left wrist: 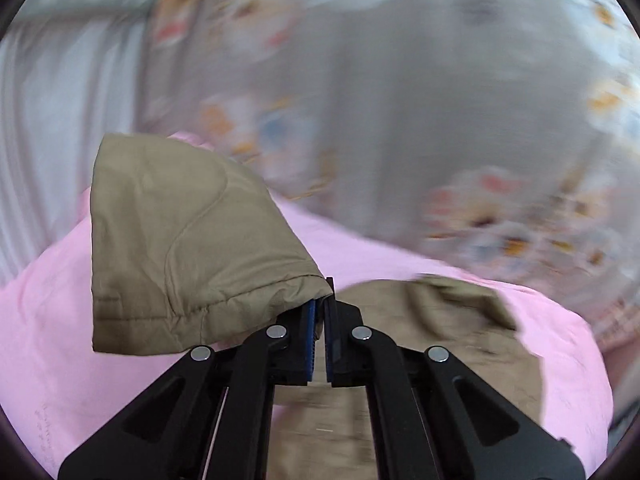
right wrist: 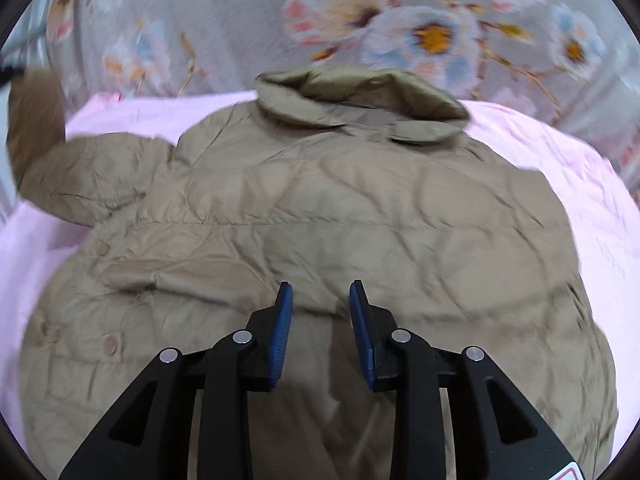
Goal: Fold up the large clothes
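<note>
The khaki quilted padded jacket [right wrist: 320,216] lies spread on a pale pink sheet [right wrist: 560,152] over a grey flower-printed bedspread [right wrist: 224,12], collar at the far edge. The left claw [left wrist: 320,308] is clamped on the jacket's sleeve cuff [left wrist: 180,248], which is lifted off the sheet. The right claw [right wrist: 320,296] hangs partly open above the jacket's body, gripping nothing.

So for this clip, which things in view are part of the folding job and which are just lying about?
Part of the job:
- tan quilted jacket
- its sleeve, pinched in the shut left hand-held gripper
- right hand-held gripper, open above the jacket

Just lying about:
- pink sheet under the jacket
- floral bedspread
</note>
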The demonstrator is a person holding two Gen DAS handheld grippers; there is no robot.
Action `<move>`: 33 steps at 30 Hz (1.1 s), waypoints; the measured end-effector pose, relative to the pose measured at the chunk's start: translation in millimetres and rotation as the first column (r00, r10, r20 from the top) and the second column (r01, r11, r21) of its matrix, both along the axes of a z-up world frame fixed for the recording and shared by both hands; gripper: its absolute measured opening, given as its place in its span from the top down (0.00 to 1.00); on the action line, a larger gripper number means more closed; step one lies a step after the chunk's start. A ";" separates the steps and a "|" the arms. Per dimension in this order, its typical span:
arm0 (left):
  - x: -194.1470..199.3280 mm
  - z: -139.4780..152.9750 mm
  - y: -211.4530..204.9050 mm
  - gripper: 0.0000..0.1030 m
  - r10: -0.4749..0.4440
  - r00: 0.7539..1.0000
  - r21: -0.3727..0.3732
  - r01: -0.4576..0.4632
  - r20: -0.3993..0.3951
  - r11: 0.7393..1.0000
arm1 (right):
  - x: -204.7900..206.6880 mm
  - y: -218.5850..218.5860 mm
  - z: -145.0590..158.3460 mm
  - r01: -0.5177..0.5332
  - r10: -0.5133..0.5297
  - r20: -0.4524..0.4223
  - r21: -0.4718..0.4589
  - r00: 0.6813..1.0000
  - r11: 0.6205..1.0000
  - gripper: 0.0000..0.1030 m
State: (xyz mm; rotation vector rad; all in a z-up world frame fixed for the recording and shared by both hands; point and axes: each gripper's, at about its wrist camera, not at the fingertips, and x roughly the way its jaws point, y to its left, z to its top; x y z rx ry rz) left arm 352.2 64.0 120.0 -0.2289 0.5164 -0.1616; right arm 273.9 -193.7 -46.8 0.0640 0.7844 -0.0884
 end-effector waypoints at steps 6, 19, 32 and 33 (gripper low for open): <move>-67.4 18.7 -166.2 0.88 -0.386 0.922 -0.043 0.385 -0.012 0.922 | -63.6 -69.3 12.7 0.124 -0.128 0.026 0.107 0.991 0.986 0.62; -27.4 -93.4 -100.5 0.22 -0.186 0.942 -0.241 0.119 -0.281 0.963 | -117.2 -144.5 16.8 0.219 -0.235 0.040 0.235 0.971 0.947 0.48; 77.4 -185.7 -10.9 0.39 -0.141 0.863 -0.503 -0.144 -0.486 0.852 | -22.1 -166.0 5.1 0.254 -0.261 -0.027 0.340 0.965 0.905 0.45; 80.7 -190.3 -11.4 0.42 -0.149 0.859 -0.508 -0.142 -0.489 0.850 | -17.1 -165.9 1.6 0.258 -0.261 -0.038 0.340 0.965 0.904 0.45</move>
